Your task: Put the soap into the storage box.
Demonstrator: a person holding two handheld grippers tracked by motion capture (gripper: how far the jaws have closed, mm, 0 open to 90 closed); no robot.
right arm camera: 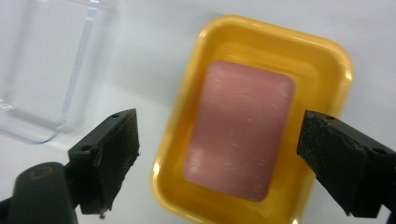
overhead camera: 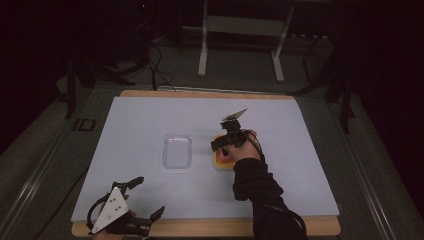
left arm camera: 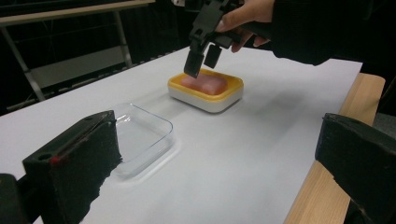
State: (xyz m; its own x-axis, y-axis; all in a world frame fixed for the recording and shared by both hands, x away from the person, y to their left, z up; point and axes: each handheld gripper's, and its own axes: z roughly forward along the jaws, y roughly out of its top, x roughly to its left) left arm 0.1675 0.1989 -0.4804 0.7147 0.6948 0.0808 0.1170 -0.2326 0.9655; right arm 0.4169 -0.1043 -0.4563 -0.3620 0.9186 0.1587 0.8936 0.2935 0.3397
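You had a wooden-edged table [overhead camera: 300, 227] under a white sheet [overhead camera: 140, 125], a clear plastic tray [overhead camera: 177, 151] sitting on the sheet near its middle, a yellow dish [overhead camera: 220, 161] just beside that tray, apart from it.

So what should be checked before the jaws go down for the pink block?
1. Right gripper jaws wide open: ok.
2. Pink block lies flat in the yellow dish: ok.
3. Jaws straddle the block: ok in the right gripper view, one on each side, still above it.
4. Nothing held yet: ok, the jaws are empty.
5. Clear tray free beside the dish: ok, empty and apart from it.
6. Left gripper out of the way: ok, open near the table's front edge.
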